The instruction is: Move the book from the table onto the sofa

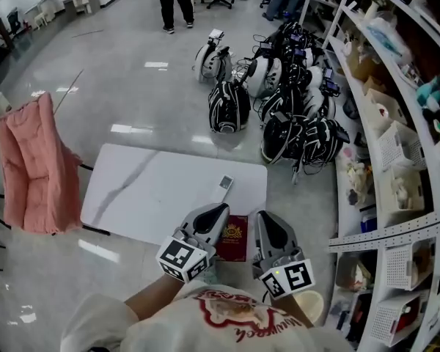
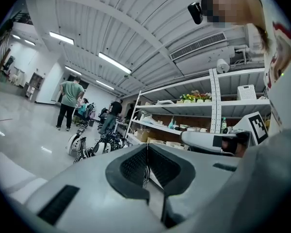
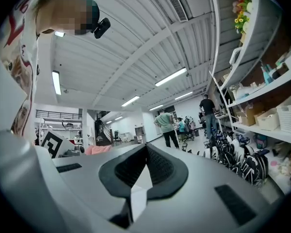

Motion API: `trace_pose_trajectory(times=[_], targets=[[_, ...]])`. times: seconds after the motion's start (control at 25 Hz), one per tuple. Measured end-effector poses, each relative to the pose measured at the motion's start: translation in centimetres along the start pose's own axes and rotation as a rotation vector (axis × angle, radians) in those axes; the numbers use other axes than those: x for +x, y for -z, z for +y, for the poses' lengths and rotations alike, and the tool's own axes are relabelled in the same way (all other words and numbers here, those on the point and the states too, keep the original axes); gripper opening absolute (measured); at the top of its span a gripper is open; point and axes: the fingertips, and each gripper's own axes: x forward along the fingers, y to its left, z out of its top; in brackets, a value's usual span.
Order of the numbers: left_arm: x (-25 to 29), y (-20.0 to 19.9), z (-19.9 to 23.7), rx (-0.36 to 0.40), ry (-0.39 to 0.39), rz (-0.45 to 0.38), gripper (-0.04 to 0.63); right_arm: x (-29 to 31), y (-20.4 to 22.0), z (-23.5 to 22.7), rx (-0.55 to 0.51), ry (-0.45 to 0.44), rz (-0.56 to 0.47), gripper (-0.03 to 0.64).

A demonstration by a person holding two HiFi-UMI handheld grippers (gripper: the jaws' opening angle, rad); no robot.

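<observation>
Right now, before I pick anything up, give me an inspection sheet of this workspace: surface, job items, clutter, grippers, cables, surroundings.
Surface: white marbled table.
Job's things: dark red book lying at the table's near edge, between the two grippers; pink sofa left of the table.
Clutter: one small white remote-like item on the table.
Grippers: left hand-held gripper and right hand-held gripper both shut, nothing between the jaws.
Cables: nothing seen.
Surroundings: black-and-white bags on the floor beyond the table; stocked shelves at right; people standing farther back.
</observation>
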Motion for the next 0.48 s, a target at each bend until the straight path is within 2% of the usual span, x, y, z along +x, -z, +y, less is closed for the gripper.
trace_pose_trajectory(times=[0.2,0.48], targets=[[2.4,-0.2,2.3,0.007,0.036,0.018,0.008,2.7,-0.4,-1.6,-0.007,0.045,-0.024,0.000],[3.7,1.2,3.2,-0.044,0.032,0.045,0.008,2.9,1.0,-4.1,0.014,0.079,0.021,0.000]])
